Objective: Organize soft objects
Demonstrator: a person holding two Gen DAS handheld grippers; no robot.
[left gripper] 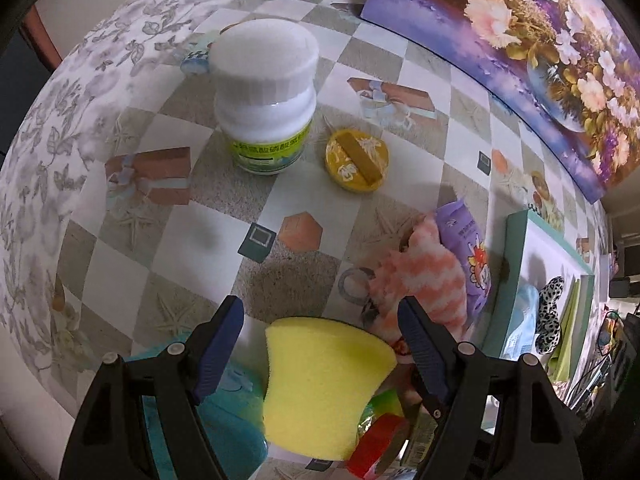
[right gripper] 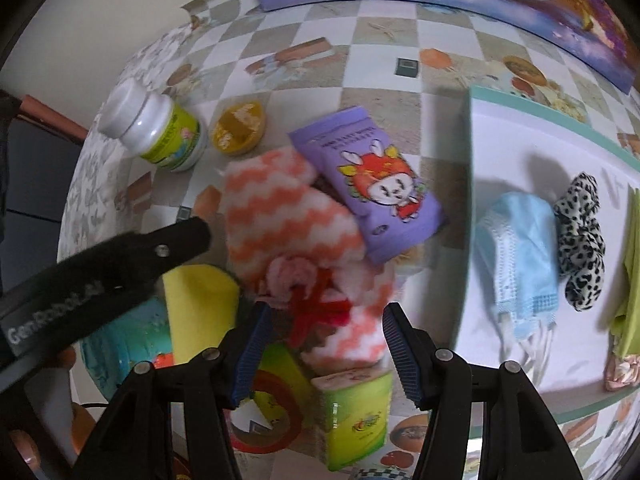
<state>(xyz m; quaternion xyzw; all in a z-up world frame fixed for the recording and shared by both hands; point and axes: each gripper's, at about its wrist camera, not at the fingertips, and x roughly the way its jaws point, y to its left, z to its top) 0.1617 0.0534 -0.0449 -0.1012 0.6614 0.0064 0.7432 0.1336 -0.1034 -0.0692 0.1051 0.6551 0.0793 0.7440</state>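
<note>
My left gripper is open above a yellow sponge that lies between its fingers without touching them; the sponge also shows in the right wrist view. My right gripper is open over an orange-and-white zigzag cloth and a red ribbon piece. The cloth also shows in the left wrist view. A white tray at the right holds a blue face mask, a leopard scrunchie and a green cloth.
A white bottle and a yellow round tin stand on the checked tablecloth. A purple packet leans on the cloth. A teal object, red tape roll and green-yellow box lie near. A flower picture is behind.
</note>
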